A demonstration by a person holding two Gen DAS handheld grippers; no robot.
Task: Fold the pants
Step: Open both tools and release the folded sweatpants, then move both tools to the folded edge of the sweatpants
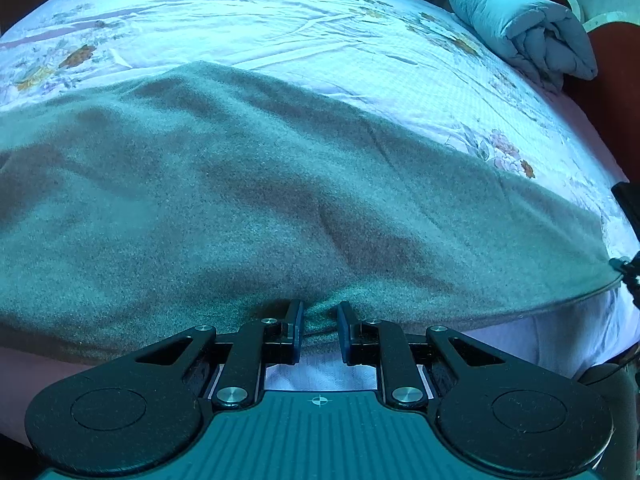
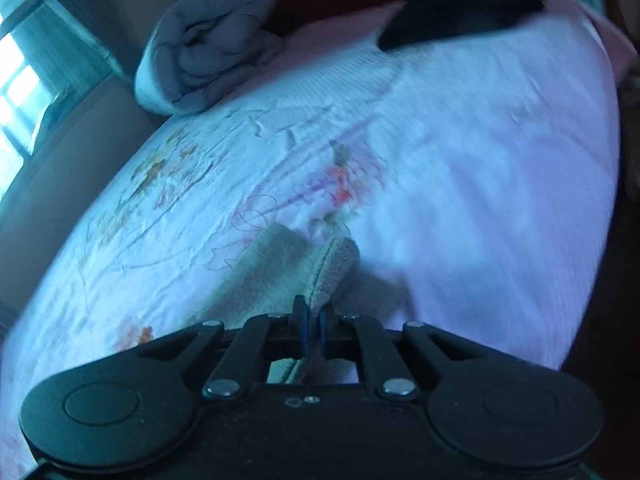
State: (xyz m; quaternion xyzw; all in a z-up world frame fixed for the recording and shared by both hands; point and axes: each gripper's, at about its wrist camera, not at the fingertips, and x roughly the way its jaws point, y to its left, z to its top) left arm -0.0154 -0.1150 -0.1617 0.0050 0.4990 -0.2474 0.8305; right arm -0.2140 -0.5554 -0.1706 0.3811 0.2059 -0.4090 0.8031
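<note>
1. Now we pinch the grey fleece pants (image 1: 240, 200), spread on the floral bedsheet (image 1: 280, 20), in our left gripper (image 1: 319, 330).
2. Our right gripper (image 2: 314, 330) clamps their folded edge.

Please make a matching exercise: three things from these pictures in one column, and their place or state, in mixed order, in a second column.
Things:
1. pants
2. rolled quilt
3. right tool

States:
A. shut on a fold of grey fabric
B. spread out across the flowered bed sheet
C. bundled at the far corner of the bed

Pairs: 1-B, 2-C, 3-A
</note>
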